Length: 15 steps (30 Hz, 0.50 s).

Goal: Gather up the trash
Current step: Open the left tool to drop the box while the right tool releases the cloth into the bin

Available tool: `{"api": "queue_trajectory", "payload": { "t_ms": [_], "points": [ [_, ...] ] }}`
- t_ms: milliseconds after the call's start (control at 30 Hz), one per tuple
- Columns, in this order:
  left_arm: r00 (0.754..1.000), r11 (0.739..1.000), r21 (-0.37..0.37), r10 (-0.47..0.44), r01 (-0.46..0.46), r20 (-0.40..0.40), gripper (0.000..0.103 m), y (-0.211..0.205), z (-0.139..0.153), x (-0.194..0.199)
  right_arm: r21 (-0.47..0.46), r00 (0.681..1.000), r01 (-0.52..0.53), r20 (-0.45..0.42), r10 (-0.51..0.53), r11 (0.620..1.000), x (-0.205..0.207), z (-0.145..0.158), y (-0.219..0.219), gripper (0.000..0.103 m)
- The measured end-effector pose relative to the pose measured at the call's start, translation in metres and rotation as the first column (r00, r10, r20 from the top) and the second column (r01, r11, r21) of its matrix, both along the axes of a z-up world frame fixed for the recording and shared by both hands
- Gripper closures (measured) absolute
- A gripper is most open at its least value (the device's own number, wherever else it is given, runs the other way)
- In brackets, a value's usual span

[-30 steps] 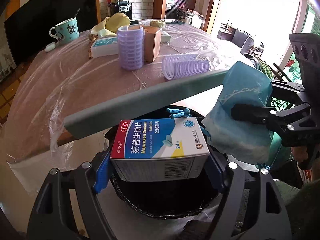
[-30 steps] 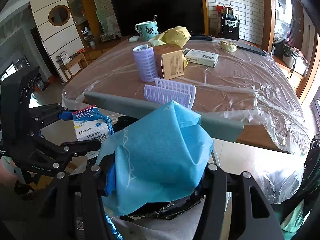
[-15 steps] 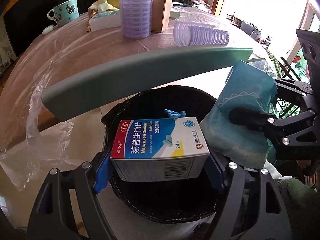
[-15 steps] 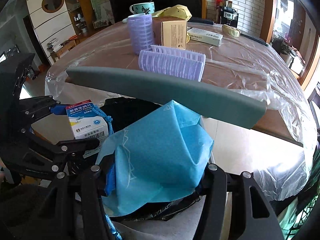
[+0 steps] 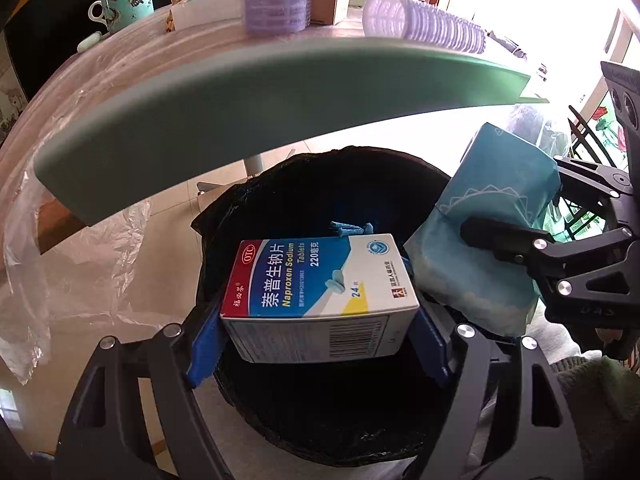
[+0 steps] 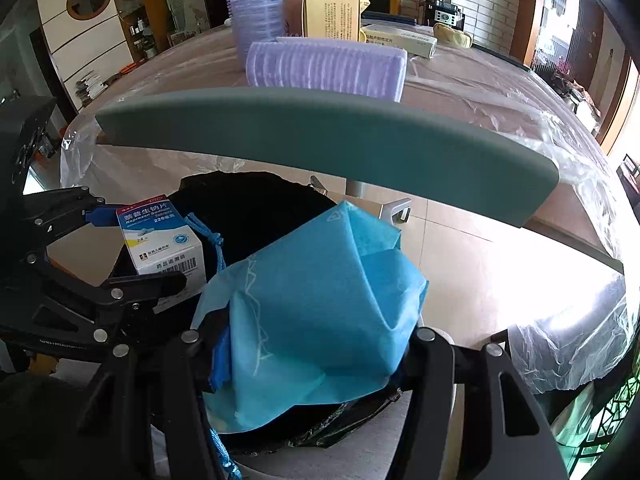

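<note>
- Plastic-wrapped table (image 5: 132,80) fills the far half of both views, with a grey-green chair back (image 5: 260,100) arching just in front of its near edge.
- On the table stand two lilac ribbed tubs (image 6: 326,68), a brown carton, a patterned mug (image 5: 128,2) at far left and a long white box.
- Below the chair back sits the black-lined bin (image 5: 320,400), its mouth open upward, directly under both grippers.
- Held at the right over the bin's rim, the crumpled blue paper bag (image 6: 316,320) is squeezed between the pads of the right gripper (image 6: 312,356), jaws partly closed.
- To the left of it, the medicine box (image 5: 320,292) is clamped by its short ends in the left gripper (image 5: 320,336), jaws moderately wide, long axis running left to right across the bin's mouth.
- Both items appear to hang over the opening, the box more centrally; releasing looks like the next step, and the bag may catch the right rim.
</note>
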State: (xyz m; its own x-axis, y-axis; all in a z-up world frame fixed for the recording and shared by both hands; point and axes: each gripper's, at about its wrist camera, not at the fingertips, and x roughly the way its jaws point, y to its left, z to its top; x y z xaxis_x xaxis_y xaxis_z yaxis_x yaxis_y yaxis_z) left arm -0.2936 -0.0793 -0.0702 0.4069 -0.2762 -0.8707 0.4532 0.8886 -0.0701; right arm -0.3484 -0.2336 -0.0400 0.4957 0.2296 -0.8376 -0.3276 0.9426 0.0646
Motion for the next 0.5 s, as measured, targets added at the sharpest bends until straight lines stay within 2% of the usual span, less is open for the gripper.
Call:
{"api": "queue_trajectory", "payload": {
  "t_ms": [500],
  "points": [
    [1.000,0.999,0.039,-0.018,0.018,-0.008,0.023,-0.010,-0.009,0.007,-0.060,1.000,-0.009,0.011,0.010,0.998,0.006,-0.012,0.012,0.044]
  ]
}}
